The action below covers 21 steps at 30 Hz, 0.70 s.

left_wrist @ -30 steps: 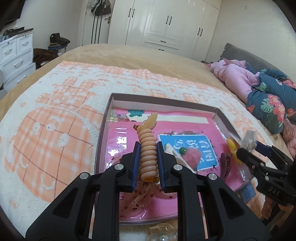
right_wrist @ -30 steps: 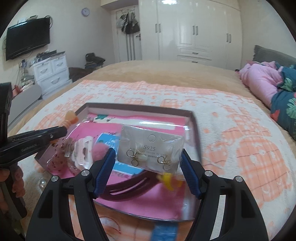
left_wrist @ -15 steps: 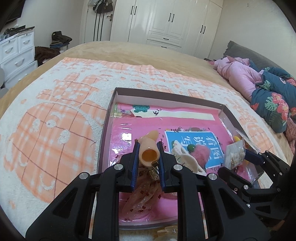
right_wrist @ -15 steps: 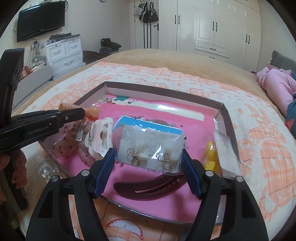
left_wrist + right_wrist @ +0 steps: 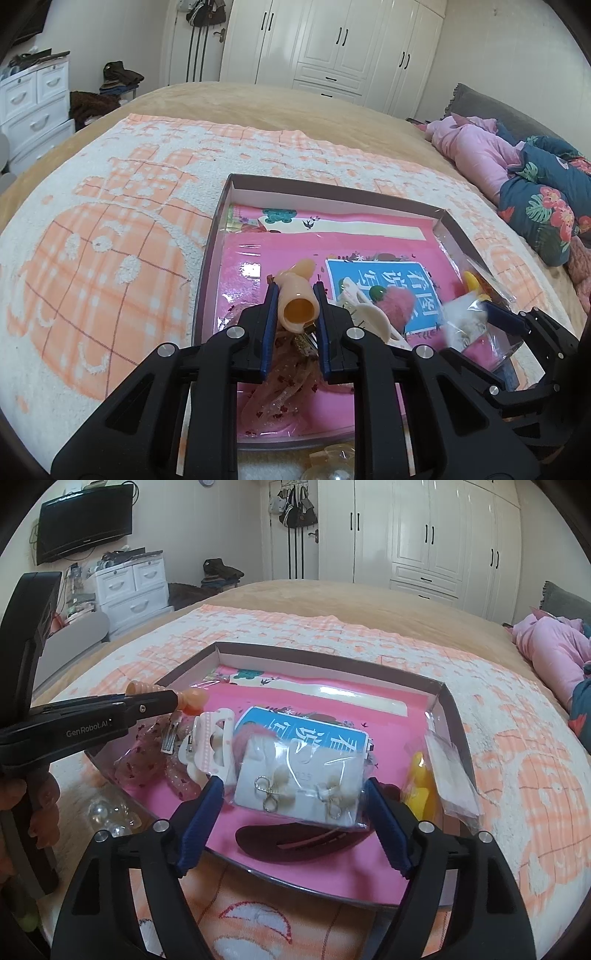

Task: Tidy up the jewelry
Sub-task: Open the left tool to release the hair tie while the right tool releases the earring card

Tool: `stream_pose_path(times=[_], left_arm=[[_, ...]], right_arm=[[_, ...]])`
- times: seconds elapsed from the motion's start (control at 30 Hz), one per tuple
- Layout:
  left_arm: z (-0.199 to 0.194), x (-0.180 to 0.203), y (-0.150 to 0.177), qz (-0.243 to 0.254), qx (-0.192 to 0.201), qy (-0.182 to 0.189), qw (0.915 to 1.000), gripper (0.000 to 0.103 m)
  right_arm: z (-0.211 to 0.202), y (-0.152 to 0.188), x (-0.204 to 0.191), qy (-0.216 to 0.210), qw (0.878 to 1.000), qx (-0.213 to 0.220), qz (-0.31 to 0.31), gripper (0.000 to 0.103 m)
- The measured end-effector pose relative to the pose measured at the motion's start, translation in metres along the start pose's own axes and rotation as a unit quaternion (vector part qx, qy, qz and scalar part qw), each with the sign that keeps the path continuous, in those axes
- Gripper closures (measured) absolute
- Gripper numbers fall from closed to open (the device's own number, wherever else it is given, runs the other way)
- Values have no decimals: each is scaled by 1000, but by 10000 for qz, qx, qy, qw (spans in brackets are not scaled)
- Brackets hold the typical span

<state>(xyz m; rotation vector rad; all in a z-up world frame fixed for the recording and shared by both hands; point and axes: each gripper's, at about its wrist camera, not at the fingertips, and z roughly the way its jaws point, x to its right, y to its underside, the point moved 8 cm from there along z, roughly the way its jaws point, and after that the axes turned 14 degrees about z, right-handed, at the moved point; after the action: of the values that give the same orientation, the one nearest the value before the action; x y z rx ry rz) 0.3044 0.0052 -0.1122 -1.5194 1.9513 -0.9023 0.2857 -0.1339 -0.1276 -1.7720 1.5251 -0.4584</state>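
Inside box (image 5: 448, 709): white clip (image 5: 207, 746), dark clip (image 5: 295, 840) (yellow piece (image 5: 417, 786) alongside)

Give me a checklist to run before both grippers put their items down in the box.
1. Left gripper clamps the peach hair tie: ok.
2. Right gripper clamps the earring packet: ok.
3. Both grippers over the box: ok.
4. Bare pink floor under the hair tie: not ok, a speckled bag lies there.
5. Space under the packet: not ok, a dark hair clip lies below.
6. Grippers apart: ok.
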Motion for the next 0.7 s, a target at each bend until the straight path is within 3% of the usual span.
stream_pose_path(times=[0.27,0.43,0.7], left_arm=[[-4,2,-2,-25,19,-13,10000,91],[-10,1,-4,-54,91,-15,9999,75],[-26,4,-6,-34,247,-10,9997,61]], right_arm=[[-14,-1,4,2,9998,136,117,20],[-26,0,6,37,9996,244,106,18],[-47,3,9,85,9991,404,140,16]])
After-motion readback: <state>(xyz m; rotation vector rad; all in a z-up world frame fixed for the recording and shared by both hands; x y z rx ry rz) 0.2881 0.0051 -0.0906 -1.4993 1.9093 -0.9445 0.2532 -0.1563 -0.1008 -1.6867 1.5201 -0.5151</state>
